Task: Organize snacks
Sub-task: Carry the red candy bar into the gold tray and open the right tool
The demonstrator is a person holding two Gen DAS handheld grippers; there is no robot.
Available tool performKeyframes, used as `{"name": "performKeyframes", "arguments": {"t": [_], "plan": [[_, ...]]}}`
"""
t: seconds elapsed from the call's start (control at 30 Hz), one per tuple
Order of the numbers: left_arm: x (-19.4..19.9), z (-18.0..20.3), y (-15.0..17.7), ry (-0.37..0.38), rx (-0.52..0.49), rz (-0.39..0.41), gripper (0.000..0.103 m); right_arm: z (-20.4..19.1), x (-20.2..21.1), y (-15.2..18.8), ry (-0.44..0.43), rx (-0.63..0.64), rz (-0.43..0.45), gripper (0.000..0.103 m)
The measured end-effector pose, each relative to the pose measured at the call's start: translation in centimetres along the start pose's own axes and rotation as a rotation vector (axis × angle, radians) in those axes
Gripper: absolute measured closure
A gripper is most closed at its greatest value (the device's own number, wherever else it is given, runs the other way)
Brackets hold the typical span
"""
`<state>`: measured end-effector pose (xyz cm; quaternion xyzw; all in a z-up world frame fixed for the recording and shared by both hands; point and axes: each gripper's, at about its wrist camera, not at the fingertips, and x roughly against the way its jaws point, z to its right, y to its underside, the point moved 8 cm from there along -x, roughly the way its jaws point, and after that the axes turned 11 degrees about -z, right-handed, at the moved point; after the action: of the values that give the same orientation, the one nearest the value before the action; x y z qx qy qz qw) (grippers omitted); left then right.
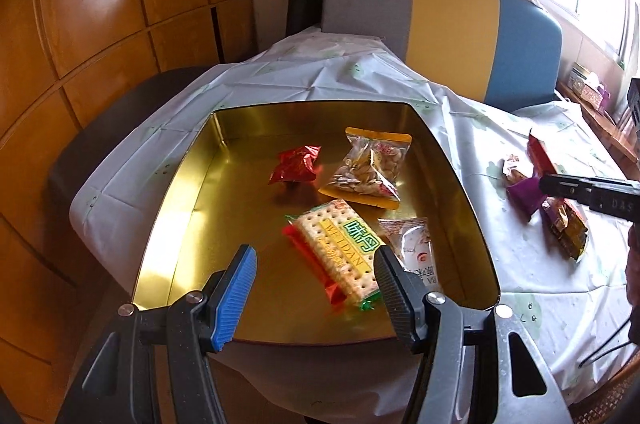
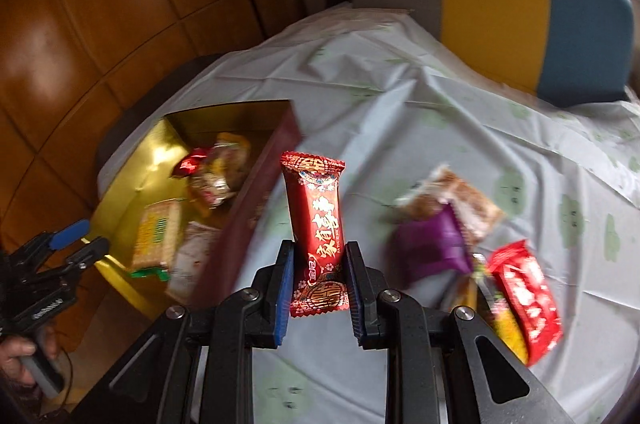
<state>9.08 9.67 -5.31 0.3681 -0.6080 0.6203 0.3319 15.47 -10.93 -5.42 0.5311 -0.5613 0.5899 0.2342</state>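
Item 1. Gold tin (image 1: 188, 192), open-topped, on the tablecloth (image 1: 304, 80). I read it as the collecting box for the snacks; four packets already lie on its floor.

Item 2. Cracker pack (image 1: 340, 252), near side of the tin, clear wrap with a yellow-green band reading "WEIDAN" plus Chinese characters. It lies partly between my left gripper's fingers in the left wrist view, not touched.

Item 3. Bag of seeds or nuts (image 1: 366, 168), clear with yellow ends, far side of the tin; label too small to read.

Item 4. Small red foil packet (image 1: 296, 164), crumpled, just beside the bag. No legible print.

Item 5. White packet (image 1: 412, 244), against the tin's right wall; lettering partly hidden.

Item 6. Left gripper (image 1: 316, 280), jaws spread wide and empty, hovering over the near part of the tin. My guess: parked there out of the way.

Item 7. Right gripper (image 2: 318, 272), pads clamped on the lower half of a long red candy-style wrapper (image 2: 316, 224), held upright above the cloth between tin and loose pile. Gold Chinese characters run down it, with small letters I cannot read. I judge it bound for the tin.

Item 8. Unsorted pile on the cloth: purple packet (image 2: 434, 248), brown snack pack (image 2: 460, 200), red packet (image 2: 524, 300); blurred, writing illegible.
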Motion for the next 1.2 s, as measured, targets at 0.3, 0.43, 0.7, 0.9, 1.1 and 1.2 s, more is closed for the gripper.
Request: {"name": "performKeyframes", "arguments": {"t": [0.3, 0.43, 0.7, 0.9, 1.1, 1.2], "plan": [[0.7, -1.2, 0.0, -0.017, 0.034, 0.028, 0.041, -7.2, -2.0, -0.7, -0.06, 0.116, -0.036, 0.079], [0.8, -1.8, 0.2, -0.021, 0.045, 0.029, 0.041, -9.4, -2.9, -0.6, -0.065, 0.157, -0.05, 0.079], [0.9, -2.7, 0.3, -0.028, 0.071, 0.036, 0.041, -11.8, -4.2, 0.1, -0.065, 0.219, -0.095, 0.079], [0.9, -2.9, 0.3, -0.031, 0.075, 0.039, 0.041, -12.8, -5.5, 0.2, -0.037, 0.25, -0.128, 0.079], [1.0, -3.2, 0.5, -0.039, 0.08, 0.046, 0.041, -13.4, -7.7, -0.5, 0.006, 0.254, -0.159, 0.078], [0.8, -3.6, 0.7, -0.046, 0.087, 0.041, 0.041, -13.3, -8.7, -0.5, 0.021, 0.245, -0.175, 0.077]]}}
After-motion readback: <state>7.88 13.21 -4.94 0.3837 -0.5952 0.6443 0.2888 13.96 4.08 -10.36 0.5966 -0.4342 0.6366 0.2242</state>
